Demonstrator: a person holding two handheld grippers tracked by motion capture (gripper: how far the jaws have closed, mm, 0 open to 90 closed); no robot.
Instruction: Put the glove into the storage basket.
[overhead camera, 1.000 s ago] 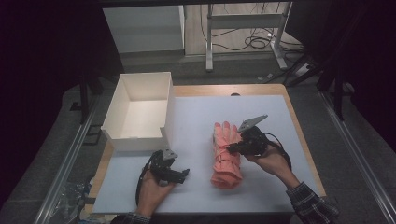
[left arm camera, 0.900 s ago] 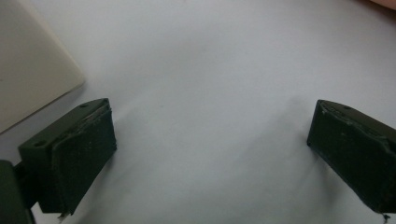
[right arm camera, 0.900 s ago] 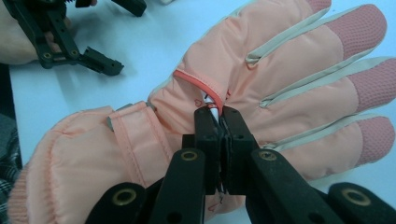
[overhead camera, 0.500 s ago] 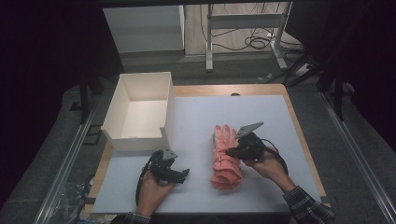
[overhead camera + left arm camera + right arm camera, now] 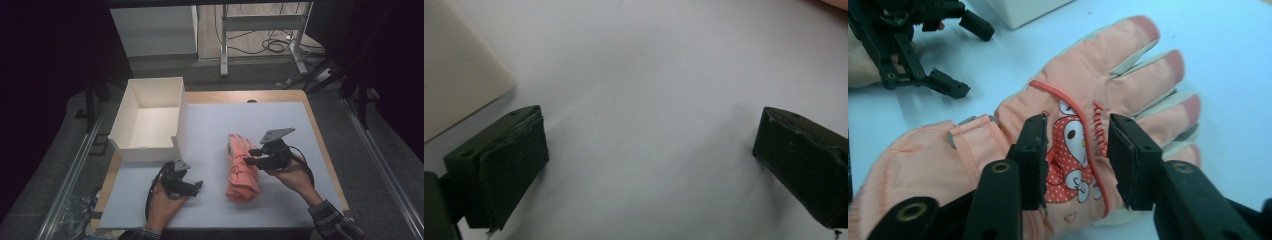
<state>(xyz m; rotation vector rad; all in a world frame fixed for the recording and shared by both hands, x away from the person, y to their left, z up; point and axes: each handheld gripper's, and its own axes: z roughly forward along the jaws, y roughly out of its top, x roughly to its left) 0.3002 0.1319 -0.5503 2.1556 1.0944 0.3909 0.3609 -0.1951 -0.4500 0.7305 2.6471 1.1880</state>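
Down on the white table (image 5: 280, 125), seen from high up, a pink glove (image 5: 241, 167) lay flat, a bit right of the middle. Its finger end pointed to the far side and its cuff lay near the person. The right gripper (image 5: 251, 156) sat over the right side of the glove, held in the right hand (image 5: 290, 172). Its jaws pointed left, across the glove. They had just been opening. From this high view I could not tell if they touched the cloth. The left gripper (image 5: 198, 185) was held in the left hand (image 5: 165, 200) at the near left of the table, well apart from the glove. A white box (image 5: 131, 147) stood at the far left, and the left gripper was just on the near side of it.

Next came the left gripper view. The two black jaws stood wide apart, with nothing between them. Under them was the bare white table (image 5: 649, 75). A corner of the white box (image 5: 454, 75) showed at the left, and a tiny bit of pink showed at the top right edge.

Last came the right gripper view. The right gripper (image 5: 1075, 160) hung right over the back of the pink glove (image 5: 1098, 90). Its jaws were partly open, let go, with a gap between them. In the gap was a little cartoon patch (image 5: 1070, 150) with red dots, sewn on the glove. The pads did not squeeze the cloth. Farther off, at the top left, the left gripper (image 5: 963, 62) showed with its jaws open too.
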